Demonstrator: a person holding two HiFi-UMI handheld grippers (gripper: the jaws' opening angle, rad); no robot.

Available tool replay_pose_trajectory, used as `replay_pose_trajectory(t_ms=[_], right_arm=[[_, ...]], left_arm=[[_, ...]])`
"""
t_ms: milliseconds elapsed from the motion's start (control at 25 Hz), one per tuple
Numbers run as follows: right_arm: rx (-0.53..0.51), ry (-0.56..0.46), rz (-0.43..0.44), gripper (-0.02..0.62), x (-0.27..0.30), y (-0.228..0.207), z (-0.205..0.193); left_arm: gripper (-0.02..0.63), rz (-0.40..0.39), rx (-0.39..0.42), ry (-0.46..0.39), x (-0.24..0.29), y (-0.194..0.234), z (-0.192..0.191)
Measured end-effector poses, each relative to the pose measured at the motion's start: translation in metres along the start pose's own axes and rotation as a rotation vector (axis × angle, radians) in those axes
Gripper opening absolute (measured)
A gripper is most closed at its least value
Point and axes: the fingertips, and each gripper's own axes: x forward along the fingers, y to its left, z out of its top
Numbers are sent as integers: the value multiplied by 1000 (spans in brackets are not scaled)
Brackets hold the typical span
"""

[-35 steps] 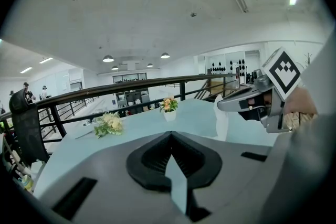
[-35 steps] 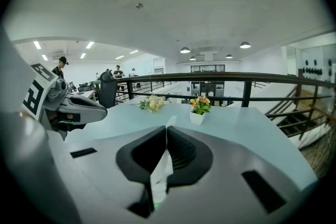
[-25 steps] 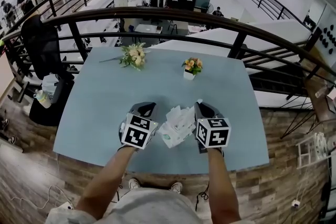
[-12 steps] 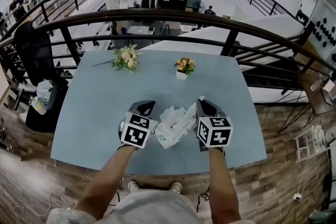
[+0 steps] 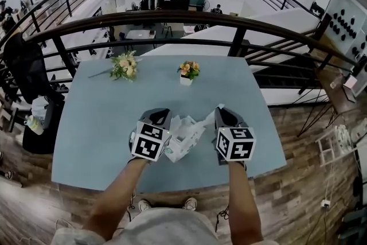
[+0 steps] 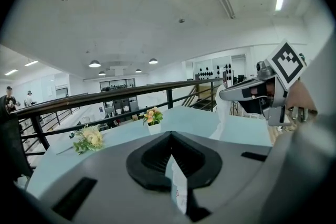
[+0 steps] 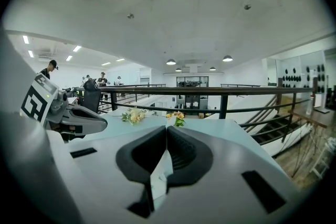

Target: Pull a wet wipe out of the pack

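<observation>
Between right jaws wipe, left jaws pack

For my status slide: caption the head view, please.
Over the blue table, left tongs grip the wipe pack; right tongs pinch a wipe.

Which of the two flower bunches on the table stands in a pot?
The small orange bunch, on the right in the head view, stands in a white pot; the pale bouquet lies flat on the tabletop.
</observation>
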Motion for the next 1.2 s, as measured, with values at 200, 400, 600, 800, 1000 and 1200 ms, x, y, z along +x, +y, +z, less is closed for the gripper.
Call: replay_pose_trajectory(t_ms=[200, 400, 600, 800, 1000, 1200], right_arm=[[3, -5, -39, 9, -14, -13, -2], [13, -5, -76, 9, -28, -26, -6], [25, -5, -108, 9, -43, -37, -12], [35, -14, -138, 9, -56, -46, -19], [37, -15, -167, 8, -66, -50, -22], [32, -20, -191, 8, -72, -57, -23]], left_arm=[[-6, -33, 14, -11, 7, -15, 5], [-6, -72, 27, -13, 14, -32, 10], [-6, -107, 42, -21, 19, -48, 17], [-6, -138, 59, -21, 23, -62, 20], [-6, -159, 74, -23, 23, -70, 22], [-6, -172, 80, -22, 26, -75, 22]])
